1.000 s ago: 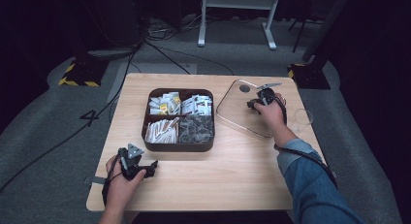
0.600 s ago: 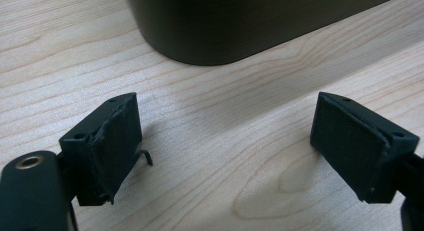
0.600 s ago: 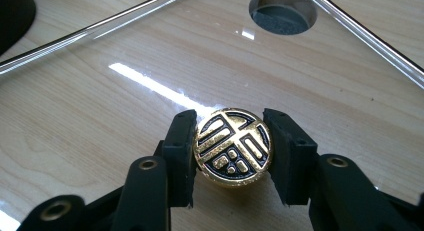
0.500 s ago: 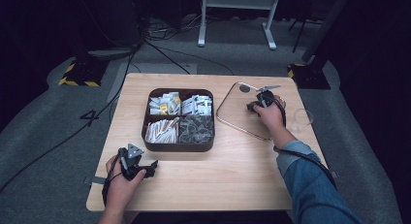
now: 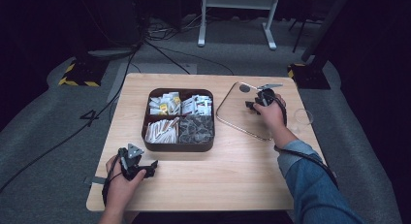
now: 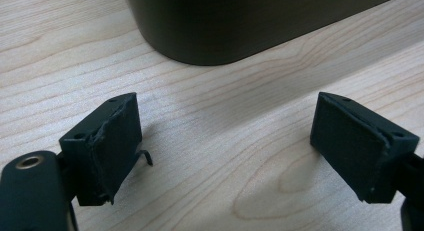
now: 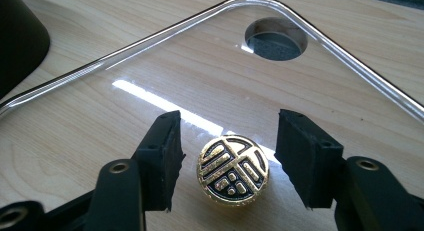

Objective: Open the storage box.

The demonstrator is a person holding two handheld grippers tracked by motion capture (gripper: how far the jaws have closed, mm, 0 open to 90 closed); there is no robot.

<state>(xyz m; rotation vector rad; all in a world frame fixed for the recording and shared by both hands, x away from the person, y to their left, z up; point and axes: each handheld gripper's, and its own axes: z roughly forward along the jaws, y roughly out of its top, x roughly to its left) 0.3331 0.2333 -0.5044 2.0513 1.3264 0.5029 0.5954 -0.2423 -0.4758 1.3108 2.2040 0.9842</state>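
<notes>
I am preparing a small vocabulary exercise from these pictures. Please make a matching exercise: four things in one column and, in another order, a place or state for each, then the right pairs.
Things:
1. clear lid
2. gold knob
3. dark box
4. left gripper

Places or states:
A. holds packets in four compartments
B. lies flat on the table, right of the box
C. open above bare wood, near the box's front corner
D. stands between the right gripper's jaws, which have just been opening and do not touch it

Pairs: 1-B, 2-D, 3-A, 4-C
</notes>
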